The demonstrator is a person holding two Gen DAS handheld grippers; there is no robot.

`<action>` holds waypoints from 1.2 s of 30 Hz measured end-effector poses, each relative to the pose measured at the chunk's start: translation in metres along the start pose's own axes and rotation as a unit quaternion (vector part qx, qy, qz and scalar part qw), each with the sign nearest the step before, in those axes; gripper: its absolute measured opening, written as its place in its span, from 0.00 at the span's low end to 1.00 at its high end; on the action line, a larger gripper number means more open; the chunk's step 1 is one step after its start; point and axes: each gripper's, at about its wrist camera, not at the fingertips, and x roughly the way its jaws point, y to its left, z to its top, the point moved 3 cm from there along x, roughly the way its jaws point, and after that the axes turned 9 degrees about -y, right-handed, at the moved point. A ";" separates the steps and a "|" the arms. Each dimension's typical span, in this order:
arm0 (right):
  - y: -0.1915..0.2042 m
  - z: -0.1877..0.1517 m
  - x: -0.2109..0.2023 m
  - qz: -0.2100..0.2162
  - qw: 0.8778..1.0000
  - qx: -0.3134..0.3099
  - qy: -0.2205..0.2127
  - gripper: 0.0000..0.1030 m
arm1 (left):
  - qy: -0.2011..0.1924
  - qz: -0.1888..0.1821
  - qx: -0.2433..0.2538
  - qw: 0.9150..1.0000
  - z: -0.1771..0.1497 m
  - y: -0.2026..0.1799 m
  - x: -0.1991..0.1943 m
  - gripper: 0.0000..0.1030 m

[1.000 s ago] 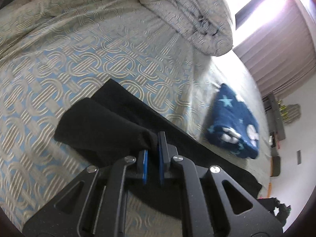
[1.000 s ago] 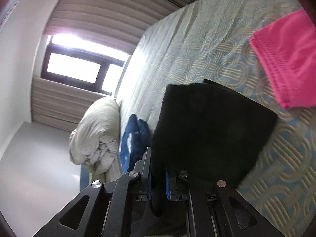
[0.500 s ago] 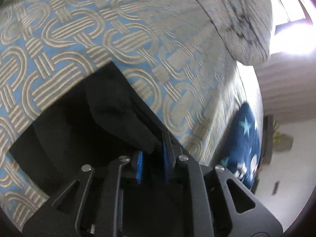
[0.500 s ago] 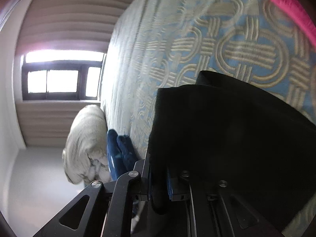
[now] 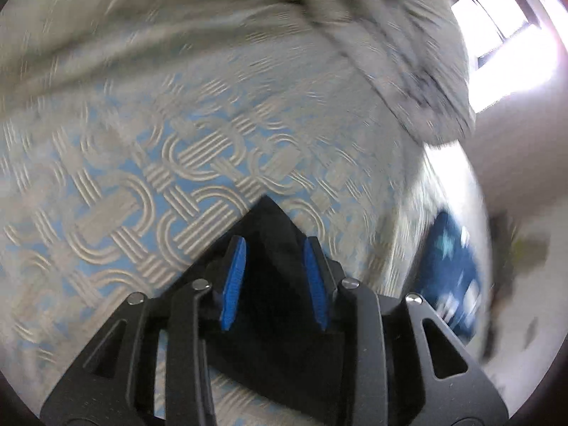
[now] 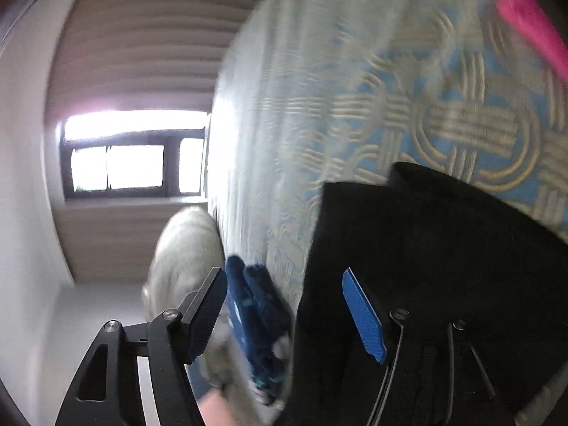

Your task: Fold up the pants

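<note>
The black pants (image 5: 273,248) lie folded on the bed (image 5: 177,163), on its blue and beige patterned cover. In the left wrist view a pointed corner of them sits between the blue pads of the left gripper (image 5: 273,252). Those fingers (image 5: 235,277) have just been opening and stand apart, with the cloth lying loose between them and neither pad pressing on it. In the right wrist view the right gripper (image 6: 284,284) has also just been opening; its fingers (image 6: 362,314) are spread wide, and the edge of the pants (image 6: 443,248) lies between them without being pinched. A dark blue star-print cloth (image 5: 451,266) lies well off to the side, a rumpled grey duvet (image 5: 408,46) beyond, and a pink garment (image 6: 532,32) at the far edge.
</note>
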 end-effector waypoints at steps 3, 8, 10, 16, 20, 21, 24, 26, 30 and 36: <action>0.029 -0.043 -0.007 -0.010 0.992 -0.118 0.049 0.18 | 0.013 -0.012 0.116 0.993 -0.029 -0.032 -0.020 0.09; 0.058 -0.143 0.002 -0.033 0.946 -0.293 0.132 0.10 | 0.081 -0.057 0.217 0.971 -0.096 -0.077 -0.028 0.06; 0.053 -0.181 0.011 -0.040 0.930 -0.326 0.167 0.10 | 0.103 -0.055 0.252 0.961 -0.121 -0.093 -0.019 0.06; 0.048 -0.260 0.069 -0.072 0.895 -0.372 0.237 0.10 | 0.140 -0.012 0.280 0.950 -0.150 -0.118 0.033 0.06; 0.058 -0.282 0.099 -0.084 0.881 -0.395 0.247 0.10 | 0.133 -0.002 0.222 0.966 -0.125 -0.115 0.062 0.07; 0.058 -0.281 0.107 -0.082 0.882 -0.391 0.249 0.11 | 0.127 -0.003 0.202 0.971 -0.115 -0.113 0.067 0.09; 0.061 -0.271 0.133 -0.083 0.893 -0.370 0.243 0.11 | 0.126 -0.004 0.149 0.981 -0.091 -0.103 0.080 0.24; 0.067 -0.261 0.149 -0.082 0.901 -0.360 0.230 0.12 | 0.134 -0.004 0.113 0.984 -0.079 -0.091 0.089 0.30; 0.069 -0.254 0.171 -0.087 0.909 -0.340 0.223 0.13 | 0.136 -0.011 0.108 0.985 -0.071 -0.075 0.091 0.30; 0.071 -0.259 0.154 -0.066 0.923 -0.314 0.214 0.13 | 0.154 -0.057 0.072 0.984 -0.060 -0.043 0.068 0.35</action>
